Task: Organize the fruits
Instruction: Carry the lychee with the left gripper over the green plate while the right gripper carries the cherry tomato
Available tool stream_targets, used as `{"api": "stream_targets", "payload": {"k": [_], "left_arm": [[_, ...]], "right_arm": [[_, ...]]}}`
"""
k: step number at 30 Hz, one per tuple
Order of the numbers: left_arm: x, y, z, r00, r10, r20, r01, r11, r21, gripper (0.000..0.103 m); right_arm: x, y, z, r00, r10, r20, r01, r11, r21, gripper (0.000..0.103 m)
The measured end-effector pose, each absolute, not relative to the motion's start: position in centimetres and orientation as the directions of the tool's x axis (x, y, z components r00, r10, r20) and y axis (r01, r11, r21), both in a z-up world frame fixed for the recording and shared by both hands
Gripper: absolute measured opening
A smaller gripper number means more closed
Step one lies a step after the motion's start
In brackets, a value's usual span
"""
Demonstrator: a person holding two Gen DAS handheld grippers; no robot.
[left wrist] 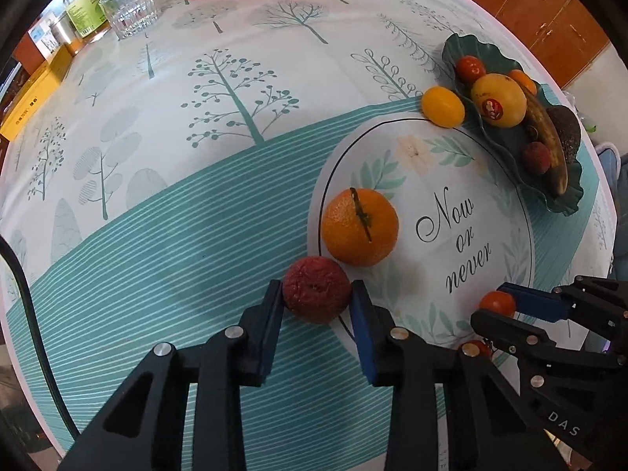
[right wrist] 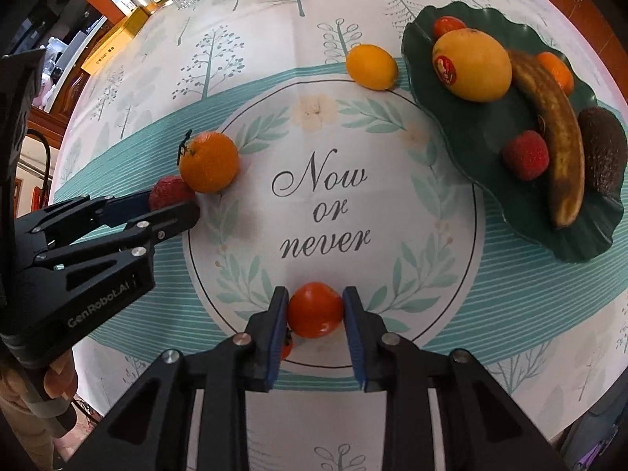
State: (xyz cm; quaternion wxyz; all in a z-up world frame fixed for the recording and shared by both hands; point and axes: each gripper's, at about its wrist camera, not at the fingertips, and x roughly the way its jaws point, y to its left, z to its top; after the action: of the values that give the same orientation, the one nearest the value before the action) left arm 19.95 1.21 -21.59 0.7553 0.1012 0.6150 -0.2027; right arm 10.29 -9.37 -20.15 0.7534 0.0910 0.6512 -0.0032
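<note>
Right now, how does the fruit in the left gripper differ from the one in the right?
The lychee between the left gripper fingers is dark red and bumpy; the tomato in the right gripper is orange-red, smooth and glossy.
The lychee touches the orange at the printed circle's left edge; the tomato sits at the circle's near edge.
Shared: both are small and round, pads against both sides, off the green plate.

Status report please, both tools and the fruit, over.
Left tool shut on dark red lychee. Right tool shut on tomato. Orange touching the lychee; green plate already holds fruit.
</note>
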Motion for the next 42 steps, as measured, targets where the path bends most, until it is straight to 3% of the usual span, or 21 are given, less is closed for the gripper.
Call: {"api": "stream_targets", "payload": {"k": [11, 23, 33, 42], "left_arm": [[16.9, 4.2, -19.1, 0.195, -0.151, -0.969, 0.332, 0.940, -0.080, 0.032], [11.2, 6.6, -14.3, 0.272, -0.103, -0.957, 0.170, 0.984, -0.057, 0.032], [10.5, 0.8, -11.2, 0.326, -0.128, -0.936, 0.167, 0.983, -0.076, 0.032], [13.1, -8.2, -11.6, 0.281, -0.132, -0.950, 0.280, 0.959, -0.051, 0.032]], "right_arm": [[10.9, -8.6, -18.5, 0.144, 0.096, -0.985, 0.005, 0.995, 0.097, 0.028], [11.6, -6.5, -14.5, 0.157, 0.153, -0.976, -0.246, 0.963, 0.112, 0.028], [10.1, -11.0, -11.4, 0.216, 0.182, -0.959, -0.294, 0.949, 0.113, 0.028], [8.9, -19.4, -12.0, 0.206, 0.123, -0.971, -0.205, 0.975, 0.080, 0.028]]}}
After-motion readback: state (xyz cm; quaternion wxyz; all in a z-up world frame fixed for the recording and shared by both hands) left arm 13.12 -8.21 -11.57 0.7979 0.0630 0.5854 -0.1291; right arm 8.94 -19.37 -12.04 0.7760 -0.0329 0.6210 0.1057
